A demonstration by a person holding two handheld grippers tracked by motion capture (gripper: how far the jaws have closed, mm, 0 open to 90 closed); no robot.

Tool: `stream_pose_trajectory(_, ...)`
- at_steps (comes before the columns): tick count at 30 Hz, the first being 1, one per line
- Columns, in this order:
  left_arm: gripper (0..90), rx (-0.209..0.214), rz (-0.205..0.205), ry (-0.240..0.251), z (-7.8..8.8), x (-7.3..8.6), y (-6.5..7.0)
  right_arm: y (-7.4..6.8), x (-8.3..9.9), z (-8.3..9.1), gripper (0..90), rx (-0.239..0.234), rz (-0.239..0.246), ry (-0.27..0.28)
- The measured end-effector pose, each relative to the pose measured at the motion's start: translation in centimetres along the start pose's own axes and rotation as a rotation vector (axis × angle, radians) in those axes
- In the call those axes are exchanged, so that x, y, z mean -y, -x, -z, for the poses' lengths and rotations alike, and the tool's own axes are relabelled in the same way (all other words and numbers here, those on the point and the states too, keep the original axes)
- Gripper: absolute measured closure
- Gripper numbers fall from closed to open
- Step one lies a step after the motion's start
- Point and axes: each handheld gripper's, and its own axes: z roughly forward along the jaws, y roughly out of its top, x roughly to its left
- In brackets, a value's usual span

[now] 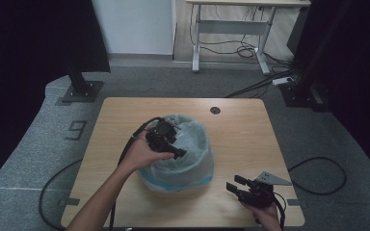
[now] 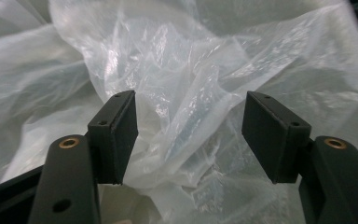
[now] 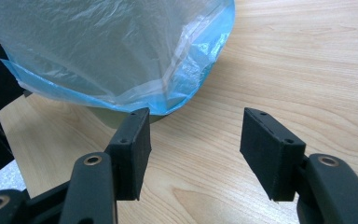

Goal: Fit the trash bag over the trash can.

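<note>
At the lower right of the high view, the right gripper (image 1: 237, 186) is rested on the light wooden table (image 1: 250, 134), released and grasping nothing. Farther in, at the frame's centre, a round bin lined with a thin translucent plastic bag with a pale blue hem (image 1: 185, 156) is stood. The left gripper (image 1: 173, 144) is hung over its mouth, jaws apart, with crumpled film between the pads (image 2: 116, 133) but not pinched. Thin film could be torn or slipped if too little is caught, and the unsteadied bin could be dragged or tipped by a pull.
</note>
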Motion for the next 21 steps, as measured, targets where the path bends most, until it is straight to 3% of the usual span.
stream_pose_trajectory(10, 31.0, 0.002, -0.001, 0.146, 3.2, 2.5, 0.1, -0.1, 0.0, -0.1, 41.8, 0.009, 0.01, -0.007)
stream_pose_trajectory(17, 30.3, 0.006, 0.003, 0.207, 4.1, 4.8, 0.4, 0.0, -0.1, -0.4, 41.7, 0.009, 0.011, -0.014)
stream_pose_trajectory(21, 30.3, -0.011, 0.005, 0.235, 4.9, 6.1, 0.6, 0.0, -0.1, -0.6, 41.7, 0.007, 0.009, -0.018)
